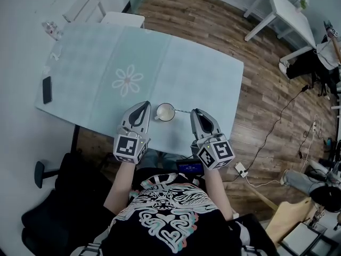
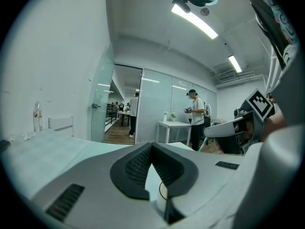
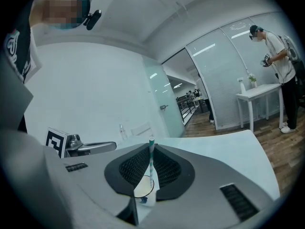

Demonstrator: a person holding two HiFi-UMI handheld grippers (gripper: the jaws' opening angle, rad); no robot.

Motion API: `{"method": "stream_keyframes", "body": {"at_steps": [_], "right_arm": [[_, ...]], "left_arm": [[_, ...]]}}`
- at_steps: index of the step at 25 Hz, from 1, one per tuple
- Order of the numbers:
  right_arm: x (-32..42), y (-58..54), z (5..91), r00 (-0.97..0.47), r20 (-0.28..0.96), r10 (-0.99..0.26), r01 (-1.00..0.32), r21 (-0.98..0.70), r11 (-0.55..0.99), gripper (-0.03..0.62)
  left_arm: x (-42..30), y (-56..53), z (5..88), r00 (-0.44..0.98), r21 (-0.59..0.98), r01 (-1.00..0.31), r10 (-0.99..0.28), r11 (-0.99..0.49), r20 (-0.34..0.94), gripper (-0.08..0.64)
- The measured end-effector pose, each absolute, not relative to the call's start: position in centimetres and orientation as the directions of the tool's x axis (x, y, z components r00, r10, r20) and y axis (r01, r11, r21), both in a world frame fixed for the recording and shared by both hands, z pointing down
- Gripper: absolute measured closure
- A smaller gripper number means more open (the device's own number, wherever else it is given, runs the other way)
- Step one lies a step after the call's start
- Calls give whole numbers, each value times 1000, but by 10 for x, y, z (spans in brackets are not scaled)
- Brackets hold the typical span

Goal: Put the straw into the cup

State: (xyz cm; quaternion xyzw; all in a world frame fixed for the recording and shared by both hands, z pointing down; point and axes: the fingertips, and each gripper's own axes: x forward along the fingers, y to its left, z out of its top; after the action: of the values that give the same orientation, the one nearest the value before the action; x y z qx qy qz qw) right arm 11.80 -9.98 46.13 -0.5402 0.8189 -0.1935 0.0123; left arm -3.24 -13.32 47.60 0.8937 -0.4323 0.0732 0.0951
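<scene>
A white cup (image 1: 165, 112) stands on the pale green tablecloth (image 1: 202, 79) near the table's front edge, between my two grippers. My right gripper (image 1: 196, 111) is shut on a green-and-white straw (image 1: 183, 111) that points toward the cup's right side. In the right gripper view the straw (image 3: 151, 163) stands between the jaw tips (image 3: 151, 147), with the cup (image 3: 144, 191) just beyond. My left gripper (image 1: 144, 105) lies just left of the cup, shut and holding nothing. Its own view shows the cup (image 2: 163, 193) through the slot below the jaw tips (image 2: 152, 147).
A black phone (image 1: 47, 89) lies at the table's left edge and a clear bottle (image 1: 50, 30) stands at the far left corner. A white chair (image 1: 122, 18) is behind the table. A white side table (image 1: 287, 9) and floor cables (image 1: 277, 127) are to the right.
</scene>
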Motion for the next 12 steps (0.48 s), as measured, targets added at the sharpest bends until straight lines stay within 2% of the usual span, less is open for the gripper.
{"method": "stream_keyframes", "body": {"at_steps": [12], "right_arm": [[115,-97,476,-425,219,-878,-876,-342,339,575]], "left_arm": [[-38,-132,486,602,115,-797,-765,-593,229,560]]}}
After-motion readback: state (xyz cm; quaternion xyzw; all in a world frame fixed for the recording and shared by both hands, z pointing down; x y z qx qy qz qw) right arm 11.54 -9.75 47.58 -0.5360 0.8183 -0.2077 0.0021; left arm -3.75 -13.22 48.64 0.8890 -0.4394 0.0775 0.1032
